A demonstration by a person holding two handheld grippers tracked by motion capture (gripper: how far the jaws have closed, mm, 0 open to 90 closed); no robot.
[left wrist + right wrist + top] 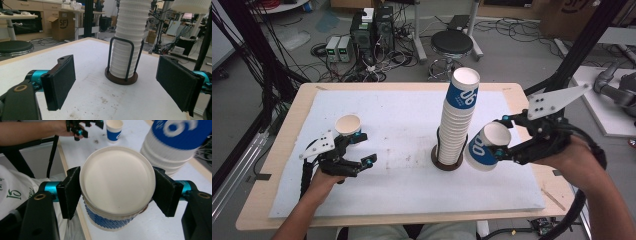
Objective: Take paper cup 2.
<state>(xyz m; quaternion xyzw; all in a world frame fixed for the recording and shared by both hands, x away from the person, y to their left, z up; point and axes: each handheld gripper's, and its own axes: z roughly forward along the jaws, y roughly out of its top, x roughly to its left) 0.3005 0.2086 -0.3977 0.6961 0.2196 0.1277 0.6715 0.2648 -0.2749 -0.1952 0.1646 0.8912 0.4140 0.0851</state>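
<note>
While right gripper [117,192] pads clamp single paper cup [117,195] near rim from both sides, cup hangs beside cup stack [457,120], above white mat [402,190]. Judgement: cup to be stood down; keep squeeze light to spare rim, turn base downward, lower onto bare mat clear of stack holder [447,160]. Cup axis tilted, mouth up toward gripper, base down-left. Left gripper [359,148] jaws spread wide, nothing between, near small cup [348,125] standing upright, apart from it.
</note>
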